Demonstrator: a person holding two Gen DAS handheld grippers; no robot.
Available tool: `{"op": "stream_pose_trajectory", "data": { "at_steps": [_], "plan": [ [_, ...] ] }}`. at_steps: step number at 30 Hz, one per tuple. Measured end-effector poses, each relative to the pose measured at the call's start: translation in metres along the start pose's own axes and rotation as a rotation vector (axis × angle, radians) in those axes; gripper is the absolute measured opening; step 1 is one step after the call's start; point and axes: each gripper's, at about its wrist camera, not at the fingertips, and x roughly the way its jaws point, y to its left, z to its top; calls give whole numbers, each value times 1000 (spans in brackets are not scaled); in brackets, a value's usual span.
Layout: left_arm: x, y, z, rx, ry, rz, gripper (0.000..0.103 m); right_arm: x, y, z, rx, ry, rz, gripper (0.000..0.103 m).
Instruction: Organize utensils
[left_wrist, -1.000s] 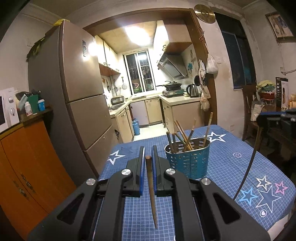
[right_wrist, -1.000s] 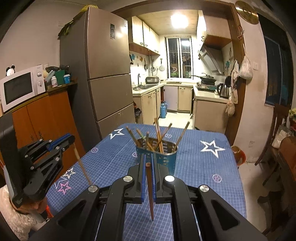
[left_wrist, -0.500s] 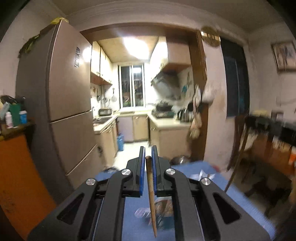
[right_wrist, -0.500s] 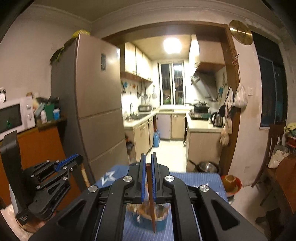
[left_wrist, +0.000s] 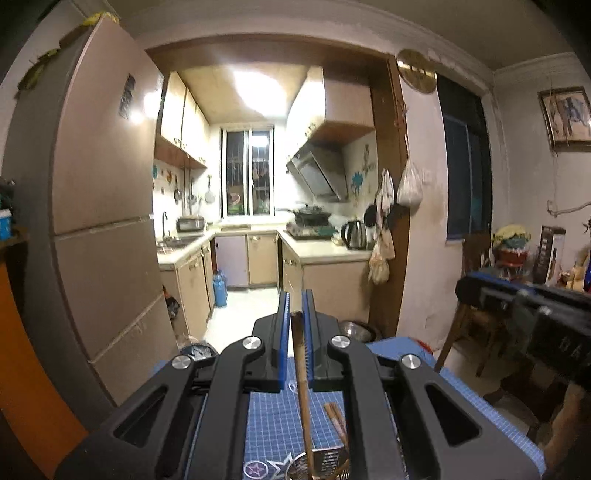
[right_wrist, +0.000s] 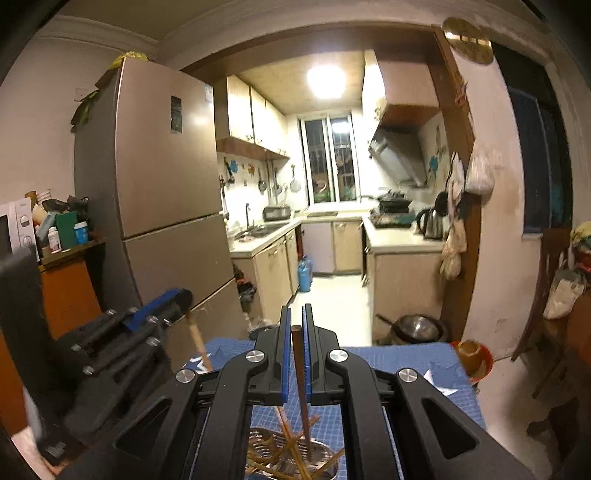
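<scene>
Grippers level: left gripper (left_wrist: 295, 325) and right gripper (right_wrist: 296, 328) each clamp 1 chopstick (right_wrist: 301, 373) above holder (right_wrist: 317, 461)

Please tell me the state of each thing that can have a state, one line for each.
Left tongs: shut on a chopstick.
Right tongs: shut on a dark chopstick, tip low in the holder.
Holder: upright, several chopsticks inside.
Ceiling light: on.

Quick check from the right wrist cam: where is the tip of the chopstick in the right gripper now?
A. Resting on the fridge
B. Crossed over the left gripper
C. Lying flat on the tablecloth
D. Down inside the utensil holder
D: the right gripper holds its chopstick pointing down into the utensil holder among other chopsticks.
</scene>
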Motion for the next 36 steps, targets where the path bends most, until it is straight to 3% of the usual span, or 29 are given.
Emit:
{"op": "stream_pose_trajectory", "data": {
  "at_steps": [3,8,12,14,15,17,21,23,24,26,29,36],
  "plan": [
    [18,-3,-18,19,72,-6,5,18,-4,-13,-1,53,5,7],
    [20,-2,-30,37,97,13,7,24,-9,-27,-2,87,-9,7],
    [1,4,-22,59,55,119,8,2,-13,-28,-5,47,-21,7],
    [-15,9,-17,54,29,179,22,-14,-17,-28,4,30,-17,10],
    [-28,13,-15,49,3,216,28,-25,-19,-30,1,16,-21,13],
    [-50,15,-15,45,-39,269,50,-47,-23,-36,-5,-10,-28,36],
    [-102,15,-30,76,-79,344,59,-99,-24,-58,-18,-41,-25,51],
    [-125,14,-40,69,-65,357,66,-125,-22,-72,-22,-56,-37,77],
    [-139,14,-46,59,-57,350,68,-137,-20,-78,-21,-65,-42,82],
    [-165,15,-57,32,-51,342,82,-163,-15,-96,-21,-74,-48,99],
    [-201,16,-72,-5,-43,332,97,-202,-6,-125,-11,-81,-74,99],
    [-271,-10,-109,42,-85,306,97,-264,17,-195,-41,-39,-174,99]
  ]
}}
